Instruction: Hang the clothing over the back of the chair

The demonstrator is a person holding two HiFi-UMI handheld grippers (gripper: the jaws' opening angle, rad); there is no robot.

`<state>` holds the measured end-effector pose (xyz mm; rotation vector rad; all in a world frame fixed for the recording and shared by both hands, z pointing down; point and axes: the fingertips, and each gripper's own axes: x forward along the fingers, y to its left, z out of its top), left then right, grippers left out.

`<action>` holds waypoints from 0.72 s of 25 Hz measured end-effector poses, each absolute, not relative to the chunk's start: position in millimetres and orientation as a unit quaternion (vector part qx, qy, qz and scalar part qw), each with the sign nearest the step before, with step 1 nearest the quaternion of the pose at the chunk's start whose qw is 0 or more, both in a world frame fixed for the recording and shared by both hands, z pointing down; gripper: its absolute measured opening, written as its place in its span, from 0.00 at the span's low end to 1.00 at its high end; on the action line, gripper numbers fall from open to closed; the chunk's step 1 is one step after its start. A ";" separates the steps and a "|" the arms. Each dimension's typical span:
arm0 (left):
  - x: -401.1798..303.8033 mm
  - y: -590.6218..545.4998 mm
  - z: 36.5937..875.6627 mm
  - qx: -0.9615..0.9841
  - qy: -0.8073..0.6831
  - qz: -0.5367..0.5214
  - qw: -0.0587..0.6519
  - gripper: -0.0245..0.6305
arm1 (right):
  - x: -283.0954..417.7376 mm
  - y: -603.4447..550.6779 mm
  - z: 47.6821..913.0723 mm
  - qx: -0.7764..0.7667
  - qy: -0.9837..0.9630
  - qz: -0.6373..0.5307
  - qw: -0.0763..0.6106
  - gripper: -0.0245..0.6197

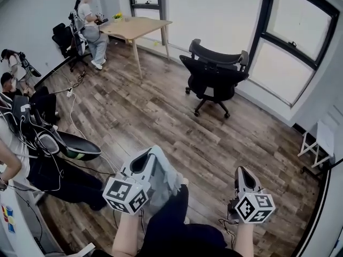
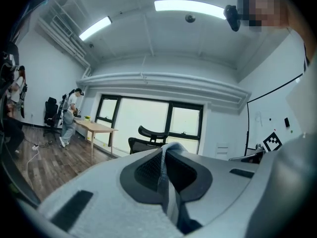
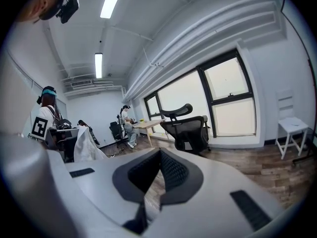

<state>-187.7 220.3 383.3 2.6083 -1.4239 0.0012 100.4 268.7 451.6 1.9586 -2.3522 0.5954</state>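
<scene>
The black office chair (image 1: 214,76) stands on the wood floor near the window, its back turned toward me; it also shows ahead in the left gripper view as the chair (image 2: 148,140) and in the right gripper view as the chair (image 3: 188,128). My left gripper (image 1: 146,155) is shut on a pale grey-white garment (image 1: 166,176), which hangs down beside it. A strip of that cloth (image 2: 166,182) runs between the closed jaws of the left gripper (image 2: 166,150). My right gripper (image 1: 241,171) is held beside it at the right. Its jaws (image 3: 159,152) meet at the tips with nothing in them. The garment (image 3: 86,145) shows to its left.
A wooden table (image 1: 136,27) stands at the back left with a seated person (image 1: 91,28) and a black chair (image 1: 64,39). More people and gear (image 1: 32,138) crowd the left edge, with cables (image 1: 72,98) on the floor. A white stool (image 1: 319,141) stands at the right wall.
</scene>
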 end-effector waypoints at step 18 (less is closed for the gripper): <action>-177.4 76.5 372.6 0.876 -0.472 0.002 0.097 0.06 | 106.9 124.6 430.0 0.630 -0.753 0.189 0.015 0.04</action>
